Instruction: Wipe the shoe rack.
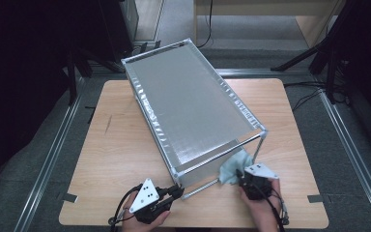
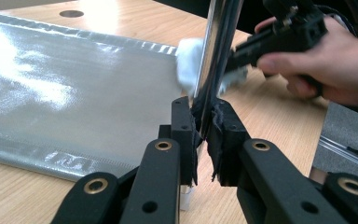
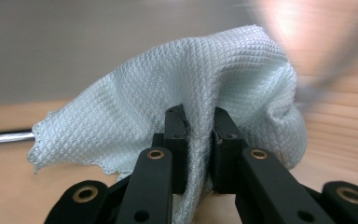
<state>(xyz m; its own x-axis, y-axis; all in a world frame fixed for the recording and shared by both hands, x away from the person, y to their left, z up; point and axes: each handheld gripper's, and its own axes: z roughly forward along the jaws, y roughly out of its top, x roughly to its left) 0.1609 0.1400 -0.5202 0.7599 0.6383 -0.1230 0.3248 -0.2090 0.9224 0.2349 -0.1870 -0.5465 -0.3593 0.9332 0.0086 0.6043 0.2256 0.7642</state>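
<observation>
While the left gripper (image 1: 178,192) clamps the metal rod (image 1: 203,187) at the rack's (image 1: 193,104) near corner, the right gripper (image 1: 241,178) pinches a pale cloth (image 1: 232,166) just right of it. From the left gripper's camera, the rod (image 2: 216,56) rises straight from closed jaws. From the right's, cloth (image 3: 186,107) bunches between shut jaws.

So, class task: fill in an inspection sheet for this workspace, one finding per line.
Surface: wooden table, bare around the rack.
Job's things: metal rack on its side; pale cloth at its near corner.
Clutter: nothing seen.
Grippers: left gripper shut on a rack rod; right gripper shut on the cloth.
Cables: black cable trails from the left gripper.
Surroundings: grey floor, dark stands.
</observation>
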